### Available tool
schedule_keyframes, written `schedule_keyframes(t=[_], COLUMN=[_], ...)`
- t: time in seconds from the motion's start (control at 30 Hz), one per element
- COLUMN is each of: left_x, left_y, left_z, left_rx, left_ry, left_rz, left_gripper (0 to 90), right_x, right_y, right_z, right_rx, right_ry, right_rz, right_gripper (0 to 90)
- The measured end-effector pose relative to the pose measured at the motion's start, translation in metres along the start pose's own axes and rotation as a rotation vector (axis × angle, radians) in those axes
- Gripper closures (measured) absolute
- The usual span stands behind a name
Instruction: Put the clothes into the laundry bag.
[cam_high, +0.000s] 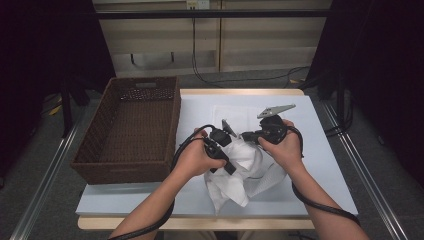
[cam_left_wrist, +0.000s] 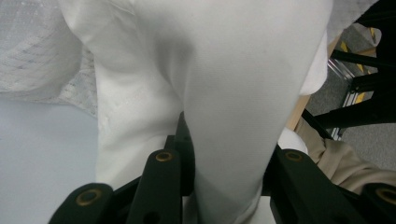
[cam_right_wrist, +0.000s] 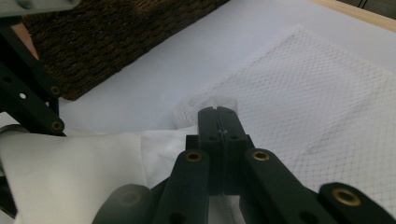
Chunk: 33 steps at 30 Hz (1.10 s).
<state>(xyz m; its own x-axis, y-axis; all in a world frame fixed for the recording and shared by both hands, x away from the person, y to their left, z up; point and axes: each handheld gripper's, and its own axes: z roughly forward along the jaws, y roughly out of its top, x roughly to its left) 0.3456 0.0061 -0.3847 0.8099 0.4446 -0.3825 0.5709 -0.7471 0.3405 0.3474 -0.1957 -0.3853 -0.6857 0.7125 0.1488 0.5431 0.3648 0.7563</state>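
Brown wicker basket (cam_high: 131, 127) sits on the left part of the bench (cam_high: 320, 150), long side running away from the person.

Just right of it, the left tool (cam_high: 222, 156) is down in a bunched white garment (cam_high: 250, 167) near the front middle of the bench. In the left gripper view a thick fold of that white garment (cam_left_wrist: 233, 93) runs between the two black jaws, which stand partly spread around it; the cloth looks pinched there, though the contact at the pads is hidden by the fabric.

The garment lies crumpled between the two hands, touching a white mesh bag (cam_high: 235, 117) that lies flat on the bench behind it. In the right gripper view the mesh bag (cam_right_wrist: 317, 102) spreads out flat to the right, with the garment's plain cloth (cam_right_wrist: 70, 172) at lower left.

The right tool (cam_high: 248, 136) is at the garment's upper right edge; in its own view the right tool (cam_right_wrist: 218, 114) has its jaws pressed together, with a small bit of white mesh edge at the tips.
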Motion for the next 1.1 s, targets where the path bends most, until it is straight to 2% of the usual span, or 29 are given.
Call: schedule_keyframes(t=[0.17,0.23,0.4,0.5,0.53,0.7,0.73,0.83,0.9,0.97,1.03,1.1], left_x=[0.004,0.005,0.005,0.005,0.004,0.003,0.002,0.002,0.002,-0.001,-0.004,-0.008], left_y=[0.001,0.001,0.003,0.004,0.004,0.004,0.004,0.003,0.002,0.001,0.002,0.002], left_z=[0.002,0.002,0.002,0.003,0.004,0.009,0.011,0.013,0.012,0.01,0.007,0.005], left_rx=[-0.005,-0.028,-0.024,-0.03,-0.038,0.007,-0.001,0.005,0.016,-0.001,-0.009,0.003], left_ry=[0.029,0.027,0.032,0.036,0.036,0.035,0.03,0.026,0.022,0.008,-0.007,-0.004], left_rz=[-0.029,-0.063,-0.072,-0.093,-0.112,-0.084,-0.096,-0.095,-0.08,-0.087,-0.07,-0.044], left_gripper=[71.6,71.5,71.6,71.5,71.5,71.5,71.5,71.5,71.5,71.4,71.5,71.4], right_x=[0.006,0.007,0.008,0.009,0.009,0.008,0.008,0.008,0.008,0.006,0.006,0.006], right_y=[0.002,0.003,0.003,0.003,0.003,0.002,0.002,0.003,0.003,0.002,0.001,0.001], right_z=[-0.001,-0.002,-0.003,-0.003,-0.003,-0.006,-0.006,-0.008,-0.008,-0.008,-0.007,-0.007], right_rx=[-0.007,-0.012,-0.016,-0.017,-0.02,-0.03,-0.032,-0.036,-0.035,-0.032,-0.029,-0.028], right_ry=[0.007,0.01,0.011,0.011,0.012,0.013,0.012,0.012,0.01,0.014,0.015,0.014], right_rz=[-0.011,-0.018,-0.017,-0.018,-0.019,-0.014,-0.015,-0.02,-0.02,-0.015,-0.01,-0.009], right_gripper=[90.0,90.0,90.0,90.0,90.0,90.0,90.0,90.0,90.0,90.0,90.0,90.0])
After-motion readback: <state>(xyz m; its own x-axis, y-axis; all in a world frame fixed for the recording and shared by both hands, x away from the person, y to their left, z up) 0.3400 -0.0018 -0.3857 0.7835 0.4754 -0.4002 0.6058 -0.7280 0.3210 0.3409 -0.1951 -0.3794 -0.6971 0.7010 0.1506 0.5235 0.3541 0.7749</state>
